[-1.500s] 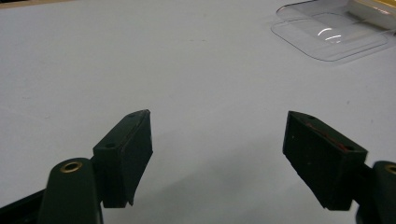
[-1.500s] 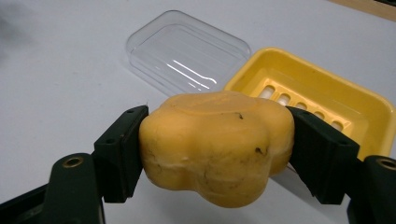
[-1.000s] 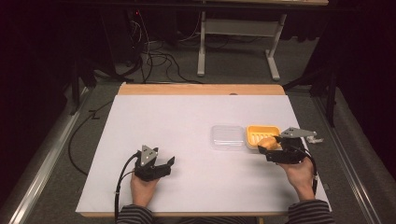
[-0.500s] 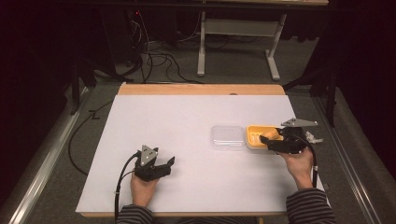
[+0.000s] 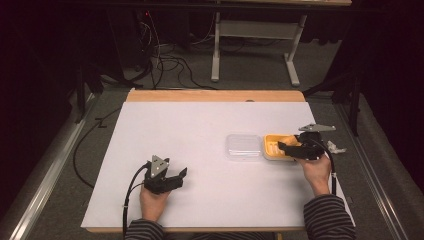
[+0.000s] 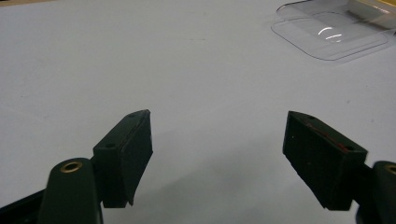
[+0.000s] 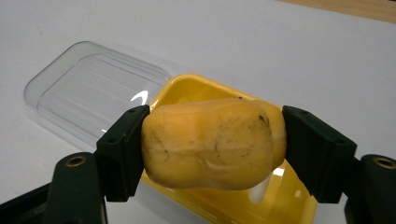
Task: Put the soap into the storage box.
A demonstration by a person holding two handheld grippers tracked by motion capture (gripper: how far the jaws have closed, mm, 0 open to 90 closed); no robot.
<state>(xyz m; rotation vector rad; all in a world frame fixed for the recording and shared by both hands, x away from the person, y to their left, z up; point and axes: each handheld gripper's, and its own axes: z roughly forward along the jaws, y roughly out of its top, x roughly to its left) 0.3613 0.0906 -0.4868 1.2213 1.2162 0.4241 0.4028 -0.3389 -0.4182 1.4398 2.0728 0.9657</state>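
Right hand-held gripper (image 5: 286,146) over yellow tray (image 5: 272,146); clear lid (image 5: 243,146) beside; left hand-held gripper (image 5: 179,176) on table (image 5: 200,125).

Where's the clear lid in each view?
High view: clear lid right of centre on the table, against the left side of the yellow tray.
Left gripper view: top right corner, far beyond the open tongs.
Right gripper view: upper left, beside the tray.
Shared landmark: the yellow tray.

Table (image 5: 200,150) brightly lit, surroundings dark; near jaws blurred.
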